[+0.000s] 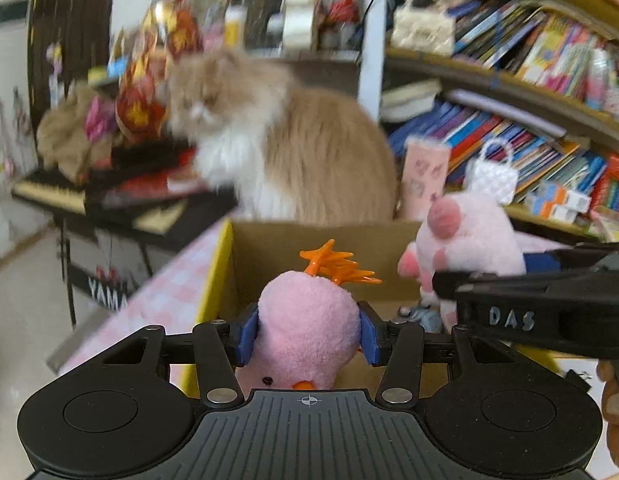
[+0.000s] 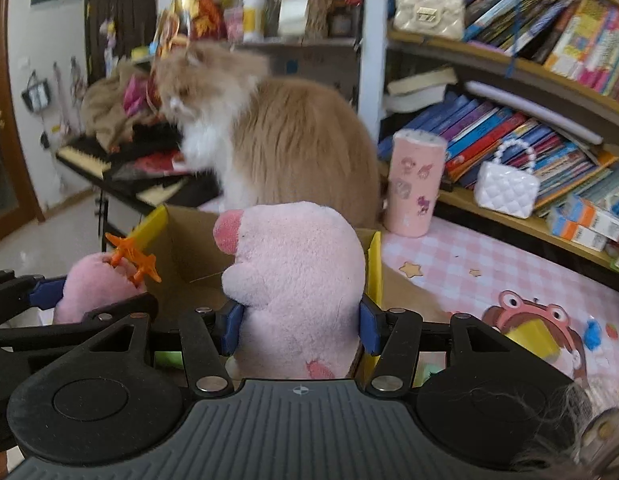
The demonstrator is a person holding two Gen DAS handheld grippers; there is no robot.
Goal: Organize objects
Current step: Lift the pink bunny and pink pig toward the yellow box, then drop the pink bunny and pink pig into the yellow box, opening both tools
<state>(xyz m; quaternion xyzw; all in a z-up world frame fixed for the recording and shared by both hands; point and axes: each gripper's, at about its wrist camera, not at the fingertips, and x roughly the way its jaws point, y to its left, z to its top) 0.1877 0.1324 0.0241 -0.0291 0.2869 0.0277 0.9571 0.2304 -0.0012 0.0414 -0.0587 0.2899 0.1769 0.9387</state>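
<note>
My left gripper [image 1: 307, 338] is shut on a pink plush bird [image 1: 307, 320] with orange plastic feet [image 1: 337, 264], its blue pads pressing both sides. It hangs over the open cardboard box [image 1: 293, 244]. My right gripper [image 2: 301, 330] is shut on a pale pink plush pig [image 2: 301, 268] with a darker snout, held above the same box [image 2: 189, 248], whose flap is yellow. In the left wrist view the pig [image 1: 469, 240] and right gripper [image 1: 549, 304] show at the right. The bird [image 2: 97, 284] and the left gripper appear at the left of the right wrist view.
A fluffy orange and white cat [image 1: 293, 148] sits just behind the box. A pink cup [image 2: 415, 184] and a white quilted purse [image 2: 505, 190] stand by the bookshelf [image 2: 549, 92]. A keyboard [image 1: 109, 196] piled with clutter is at left. A pink checked cloth [image 2: 489, 268] covers the table.
</note>
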